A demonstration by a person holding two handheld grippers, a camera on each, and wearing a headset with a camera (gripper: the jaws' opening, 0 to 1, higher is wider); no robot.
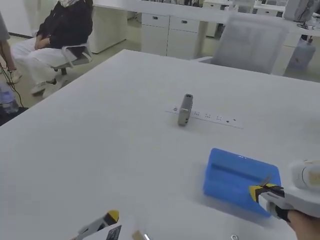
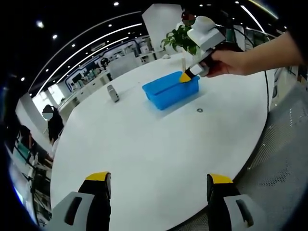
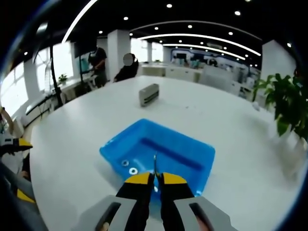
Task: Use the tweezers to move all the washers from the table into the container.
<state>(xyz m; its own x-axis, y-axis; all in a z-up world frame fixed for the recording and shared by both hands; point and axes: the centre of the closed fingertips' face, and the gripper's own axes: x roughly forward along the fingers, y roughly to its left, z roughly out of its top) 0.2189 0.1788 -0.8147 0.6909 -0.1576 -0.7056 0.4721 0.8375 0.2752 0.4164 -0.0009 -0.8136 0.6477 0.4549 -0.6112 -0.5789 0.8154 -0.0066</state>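
Washers (image 3: pixel 129 166) lie in container (image 3: pixel 113 153) beside tweezers (image 3: pixel 154 164) in right gripper (image 3: pixel 155 179)

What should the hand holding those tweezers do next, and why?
Probably lift the right tool and its tweezers out of the blue container toward the washer left on the table; two washers already lie inside.

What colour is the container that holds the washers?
Bright blue; the container shows best in the right gripper view.
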